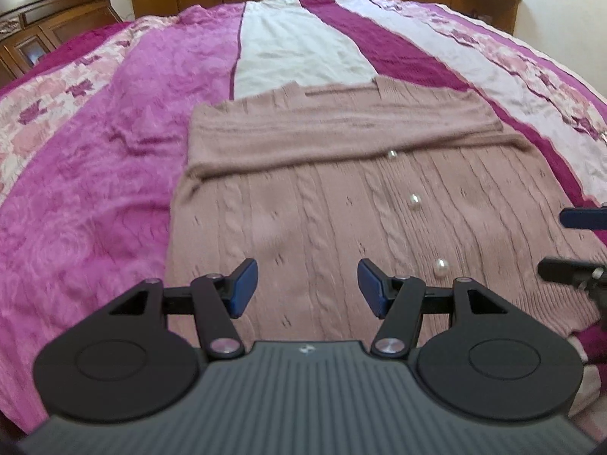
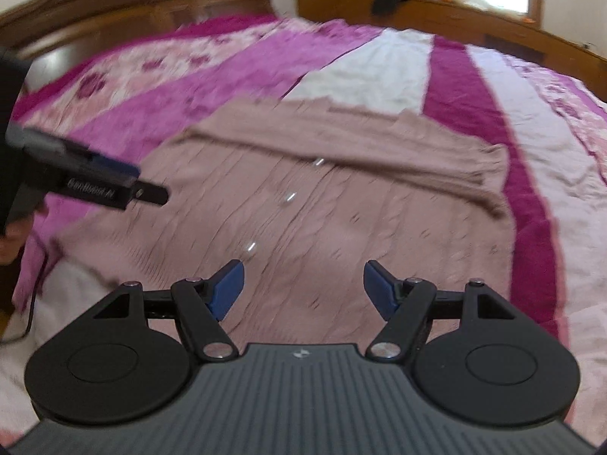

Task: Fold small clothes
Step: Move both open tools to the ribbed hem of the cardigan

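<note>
Cardigan (image 1: 311, 204) lies flat on the bedspread (image 1: 95, 197), straight ahead of and under both claws; its sleeves (image 1: 341, 132) are folded across the chest as one band running left to right, and the pearl buttons (image 1: 414, 201) run in a line away from you toward the neckline. Long axis of the body: hem nearest you, collar far, so a hem-to-collar fold goes forward along the button line. Your left gripper (image 1: 308, 284) hangs over the lower left half of the knit, jaws wide apart, nothing held; the nearest button sits just to its right. Your right gripper (image 2: 303, 286) hangs over the lower right half, jaws likewise spread and empty; its view is motion-blurred, so fine edge detail is not readable. The hem itself is hidden below both gripper bodies, so you cannot tell from either view how close the fingertips are to its edge. Judgement: each claw is nearer its own hem corner, left to left, right to right, and the next grasp likely needs both drawn back and down toward you. Risk: thick cable knit may bunch, and a pinch could catch only the top layer.
</note>
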`<state>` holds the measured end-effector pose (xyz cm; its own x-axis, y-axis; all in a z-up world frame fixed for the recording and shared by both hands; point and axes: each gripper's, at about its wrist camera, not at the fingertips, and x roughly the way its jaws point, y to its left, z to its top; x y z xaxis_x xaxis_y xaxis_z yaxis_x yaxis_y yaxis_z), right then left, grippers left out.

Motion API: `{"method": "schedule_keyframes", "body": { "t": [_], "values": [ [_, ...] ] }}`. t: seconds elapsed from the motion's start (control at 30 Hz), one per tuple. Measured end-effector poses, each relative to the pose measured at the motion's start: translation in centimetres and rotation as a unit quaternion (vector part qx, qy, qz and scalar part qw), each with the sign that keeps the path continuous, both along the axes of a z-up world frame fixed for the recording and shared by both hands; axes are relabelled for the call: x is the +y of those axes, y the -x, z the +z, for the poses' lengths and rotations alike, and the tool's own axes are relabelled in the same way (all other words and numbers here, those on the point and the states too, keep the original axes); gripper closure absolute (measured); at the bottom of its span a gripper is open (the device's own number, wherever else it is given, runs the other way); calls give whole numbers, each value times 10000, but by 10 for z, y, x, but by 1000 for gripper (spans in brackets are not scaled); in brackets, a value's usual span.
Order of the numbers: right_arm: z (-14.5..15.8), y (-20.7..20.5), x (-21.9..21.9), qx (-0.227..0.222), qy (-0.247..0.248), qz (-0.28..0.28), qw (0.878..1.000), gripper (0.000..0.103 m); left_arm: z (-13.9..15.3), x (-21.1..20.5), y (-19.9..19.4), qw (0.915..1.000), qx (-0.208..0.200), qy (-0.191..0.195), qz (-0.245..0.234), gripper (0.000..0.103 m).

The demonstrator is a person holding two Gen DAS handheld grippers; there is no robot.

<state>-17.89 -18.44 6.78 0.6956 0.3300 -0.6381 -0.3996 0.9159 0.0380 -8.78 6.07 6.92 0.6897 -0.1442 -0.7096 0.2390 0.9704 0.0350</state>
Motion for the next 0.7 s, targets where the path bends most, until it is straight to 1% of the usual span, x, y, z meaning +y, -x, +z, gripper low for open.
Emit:
{"method": "schedule_keyframes", "body": {
  "t": [0.17,0.3,0.43,0.6,0.7],
  "values": [
    [-15,1,13,309,145,346,9988,27,-10,-2,7,9999,134,-13,-62,43],
    [-27,-2,20,707,99,645,9954,27,-15,-4,11,9998,178,-21,-86,43],
    [-39,-1,30,919,485,882,9907,27,-19,-5,12,9997,219,10,-82,43],
    [-54,-2,36,1193,1050,1069,9815,27,-21,-6,13,9996,248,23,-127,43],
    [-57,0,36,1270,1148,1176,9782,27,-22,-7,13,9995,265,31,-159,43]
  ]
}}
